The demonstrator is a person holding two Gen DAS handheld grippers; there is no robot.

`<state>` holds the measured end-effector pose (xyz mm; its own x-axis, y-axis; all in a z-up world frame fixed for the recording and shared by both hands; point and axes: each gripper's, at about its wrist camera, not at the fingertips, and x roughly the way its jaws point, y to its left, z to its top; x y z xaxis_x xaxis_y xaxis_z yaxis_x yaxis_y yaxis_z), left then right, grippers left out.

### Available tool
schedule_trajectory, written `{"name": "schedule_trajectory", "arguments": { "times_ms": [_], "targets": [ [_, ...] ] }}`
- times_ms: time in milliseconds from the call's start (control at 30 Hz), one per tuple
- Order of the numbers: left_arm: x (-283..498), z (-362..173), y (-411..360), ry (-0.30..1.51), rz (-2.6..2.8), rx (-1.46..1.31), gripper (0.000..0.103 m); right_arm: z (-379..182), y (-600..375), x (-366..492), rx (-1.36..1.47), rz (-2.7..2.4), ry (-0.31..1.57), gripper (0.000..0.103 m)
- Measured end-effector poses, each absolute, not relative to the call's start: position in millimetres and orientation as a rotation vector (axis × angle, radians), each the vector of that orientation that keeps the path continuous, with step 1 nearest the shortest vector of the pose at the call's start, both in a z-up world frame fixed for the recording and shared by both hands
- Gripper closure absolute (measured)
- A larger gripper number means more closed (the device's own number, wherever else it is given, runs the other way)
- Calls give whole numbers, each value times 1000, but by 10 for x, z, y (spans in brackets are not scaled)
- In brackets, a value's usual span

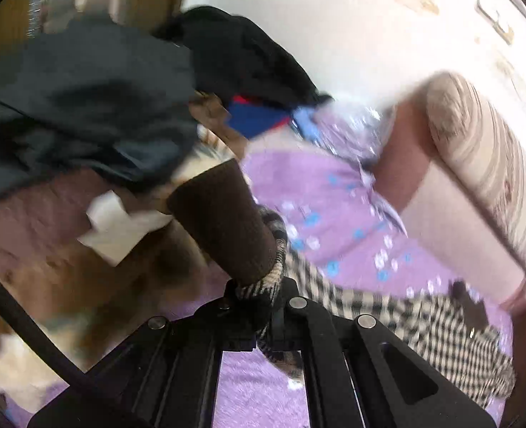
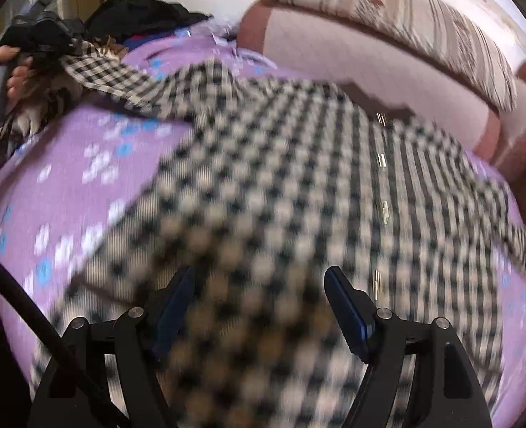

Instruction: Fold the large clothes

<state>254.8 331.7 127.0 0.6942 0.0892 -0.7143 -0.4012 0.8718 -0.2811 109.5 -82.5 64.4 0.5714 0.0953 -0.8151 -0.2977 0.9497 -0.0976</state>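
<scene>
While a heap of dark clothes (image 1: 95,107) fills the left of the left wrist view, the left gripper (image 1: 263,324) has its jaws pressed together on the brown-cuffed sleeve (image 1: 223,221) of the checked garment (image 2: 281,178), which stands up between the fingers. A white paper scrap (image 1: 116,228) lies left of that cuff, on a brown patterned surface. Right of the cuff, the sleeve's checked cloth trails down across the purple flowered bedsheet (image 1: 320,207), and a striped cushion (image 1: 484,164) runs along the right edge.

From the right wrist view, a hand (image 2: 13,71) holds the left gripper at the far left, with the sleeve stretched from it toward the middle. The garment's body lies spread over the sheet, filling the centre. The right gripper (image 2: 259,306) hangs above it with both fingers spread wide and nothing pinched. Blur hides whether the fingertips touch the cloth.
</scene>
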Motion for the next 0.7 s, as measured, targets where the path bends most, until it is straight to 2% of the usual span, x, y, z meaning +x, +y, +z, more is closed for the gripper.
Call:
{"name": "schedule_trajectory", "arguments": {
  "times_ms": [167,233,400,500,600,700],
  "targets": [
    [2515,1046,3703,802,334,-557,101,783,-509,1860,-201,249,890,24],
    [2496,923,3766,815,336,-585,101,761,-332,2199,-172,251,900,31],
    [2488,756,3792,828,334,-589,101,516,19,2801,-102,279,996,55],
    [2504,707,3791,829,328,-584,100,367,184,2985,-82,302,1032,54],
    [2534,665,3752,834,340,-561,100,258,328,3010,-127,294,1028,45],
    [2521,648,3712,839,364,-543,100,235,416,2995,-175,292,1017,40]
  ]
}}
